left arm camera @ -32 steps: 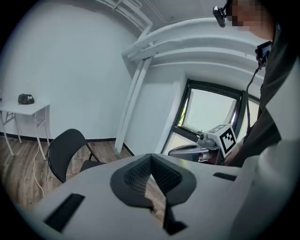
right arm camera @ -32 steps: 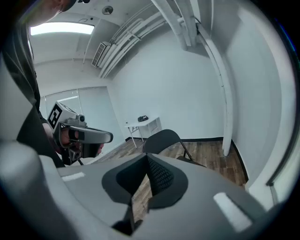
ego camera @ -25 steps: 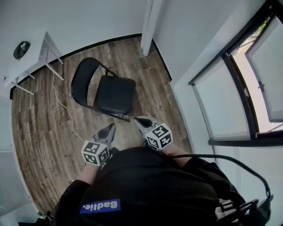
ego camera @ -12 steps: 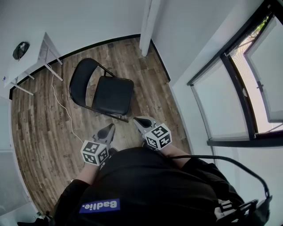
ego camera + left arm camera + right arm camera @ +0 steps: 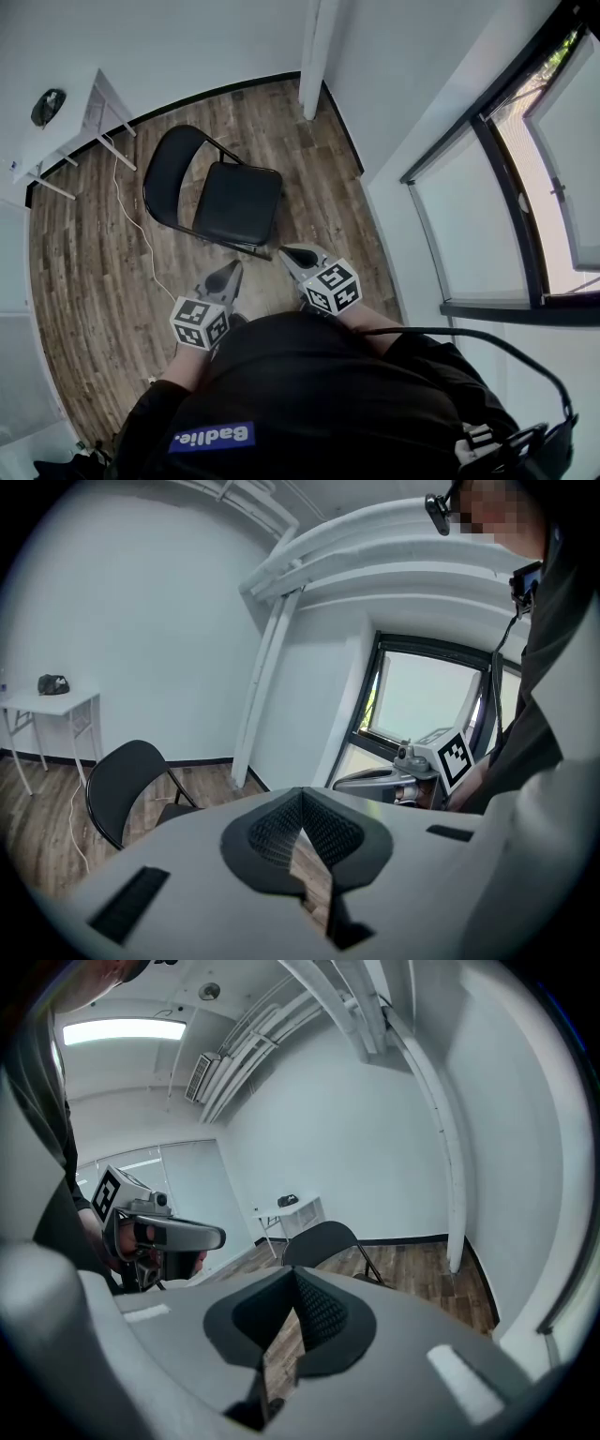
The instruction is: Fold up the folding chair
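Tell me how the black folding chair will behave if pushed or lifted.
The folding chair is likely rigid but hinged; its seat may swing when lifted. Thin tube frame suggests light for its size. It may slide on the wood floor.

A brown wood-plank floor meets plain white walls along a black baseboard. A small white desk on thin legs stands by the far wall, with a dark object on top. A white square pillar rises in the corner. Large dark-framed windows line the right side. A strip light glows overhead.
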`<state>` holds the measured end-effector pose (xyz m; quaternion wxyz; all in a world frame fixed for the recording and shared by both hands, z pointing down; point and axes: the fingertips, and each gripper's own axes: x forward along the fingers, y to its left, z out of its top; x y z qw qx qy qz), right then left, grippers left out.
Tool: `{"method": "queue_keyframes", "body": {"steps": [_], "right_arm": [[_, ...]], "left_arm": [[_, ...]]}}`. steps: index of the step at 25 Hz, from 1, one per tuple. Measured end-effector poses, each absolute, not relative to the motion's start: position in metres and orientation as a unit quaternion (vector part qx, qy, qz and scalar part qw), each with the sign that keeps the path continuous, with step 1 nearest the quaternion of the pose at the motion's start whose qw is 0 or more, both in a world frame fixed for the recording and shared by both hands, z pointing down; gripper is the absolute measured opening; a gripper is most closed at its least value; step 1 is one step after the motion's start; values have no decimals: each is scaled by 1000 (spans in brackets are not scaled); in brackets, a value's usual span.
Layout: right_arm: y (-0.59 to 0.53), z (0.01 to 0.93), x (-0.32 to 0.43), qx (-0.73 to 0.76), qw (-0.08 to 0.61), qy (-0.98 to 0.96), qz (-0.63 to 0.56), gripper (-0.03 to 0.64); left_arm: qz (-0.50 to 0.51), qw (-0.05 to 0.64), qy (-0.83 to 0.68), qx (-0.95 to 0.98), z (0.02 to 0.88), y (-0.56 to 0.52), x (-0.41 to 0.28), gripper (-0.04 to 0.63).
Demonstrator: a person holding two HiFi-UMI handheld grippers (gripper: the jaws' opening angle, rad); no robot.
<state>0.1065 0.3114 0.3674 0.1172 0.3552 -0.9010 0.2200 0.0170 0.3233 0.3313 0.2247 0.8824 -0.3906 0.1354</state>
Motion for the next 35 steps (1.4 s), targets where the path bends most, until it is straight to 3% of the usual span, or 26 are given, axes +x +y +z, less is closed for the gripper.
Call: {"method": "queue_keyframes", "body": {"steps": [13, 35], "right_arm": [[276, 396, 120, 337, 142, -901, 234, 0], [67, 445, 3, 438, 160, -835, 293, 1]], "left_arm": [[133, 229, -423, 866, 347, 289, 15, 5], [119, 258, -410, 867, 397, 40, -182, 5]]}}
